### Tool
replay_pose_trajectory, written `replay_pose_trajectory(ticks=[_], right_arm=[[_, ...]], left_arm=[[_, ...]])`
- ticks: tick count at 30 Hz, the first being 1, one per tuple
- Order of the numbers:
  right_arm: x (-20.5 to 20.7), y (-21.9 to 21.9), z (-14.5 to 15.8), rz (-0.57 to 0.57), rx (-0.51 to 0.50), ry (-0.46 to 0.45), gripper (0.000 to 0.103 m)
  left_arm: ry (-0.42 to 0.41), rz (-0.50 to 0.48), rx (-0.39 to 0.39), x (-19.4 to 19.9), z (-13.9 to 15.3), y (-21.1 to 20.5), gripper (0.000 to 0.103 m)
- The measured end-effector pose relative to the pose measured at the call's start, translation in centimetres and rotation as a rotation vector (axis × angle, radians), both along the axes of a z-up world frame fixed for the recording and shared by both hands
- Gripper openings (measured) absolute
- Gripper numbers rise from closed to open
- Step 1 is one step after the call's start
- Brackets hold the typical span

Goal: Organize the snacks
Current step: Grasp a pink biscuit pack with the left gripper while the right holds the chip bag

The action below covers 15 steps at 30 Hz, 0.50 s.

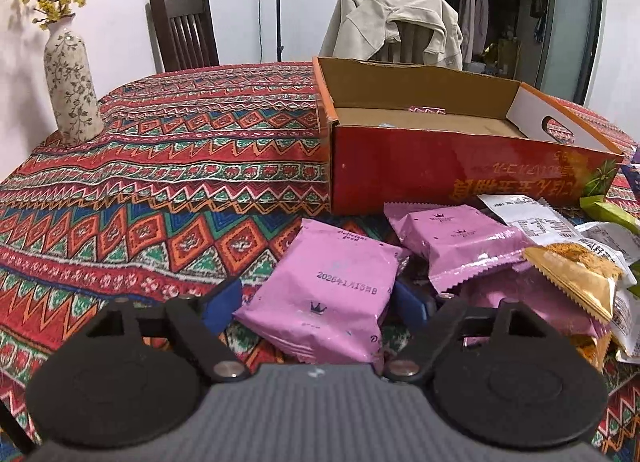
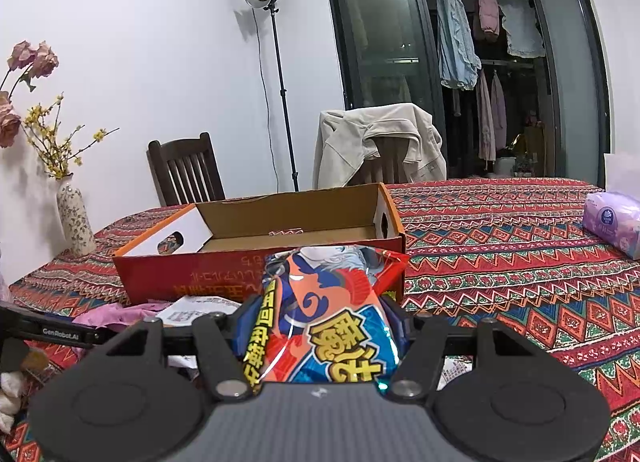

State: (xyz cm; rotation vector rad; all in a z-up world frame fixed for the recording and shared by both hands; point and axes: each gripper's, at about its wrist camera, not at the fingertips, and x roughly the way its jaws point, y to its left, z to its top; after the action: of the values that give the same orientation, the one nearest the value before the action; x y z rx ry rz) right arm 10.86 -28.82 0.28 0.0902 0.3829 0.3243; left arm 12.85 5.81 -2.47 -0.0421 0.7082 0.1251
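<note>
A: Which step are we at w/ the snacks?

B: Pick-up, I'd say. The left hand-held gripper (image 1: 316, 304) is low over the pile, a pink snack packet (image 1: 324, 294) between its blue fingers (image 1: 224, 304). Jaws look spread wider than the packet – no squeeze on it yet, far as I can tell.

A: And the right?

B: The right hand-held gripper (image 2: 320, 326) is pinching a red-and-blue snack bag (image 2: 328, 318), held up just in front of the cardboard box (image 2: 192, 274).

A: Box got much in it?

B: Nearly bare inside; it sits on the patterned surface (image 1: 160, 182) just behind the heap – more pink packets, a gold packet (image 1: 576, 282).

A: Next move?

B: Prob. left closes on the pink one & lifts clear of its neighbours; right needs to carry its bag over the box's front wall, then let go
</note>
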Motion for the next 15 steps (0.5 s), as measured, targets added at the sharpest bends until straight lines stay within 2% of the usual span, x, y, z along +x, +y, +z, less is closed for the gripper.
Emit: replay_pose_trajectory(ticks=[7, 15], right_arm=[[-0.2, -0.1, 0.2, 0.002, -0.003, -0.007, 0.061], [-0.8, 0.0, 0.7, 0.005, -0.003, -0.033, 0.061]], left_arm=[[-0.059, 0.045, -0.012, -2.5, 0.7, 0.6, 0.079], [-0.165, 0.094, -0.027, -4.3, 3.4, 1.6, 0.077]])
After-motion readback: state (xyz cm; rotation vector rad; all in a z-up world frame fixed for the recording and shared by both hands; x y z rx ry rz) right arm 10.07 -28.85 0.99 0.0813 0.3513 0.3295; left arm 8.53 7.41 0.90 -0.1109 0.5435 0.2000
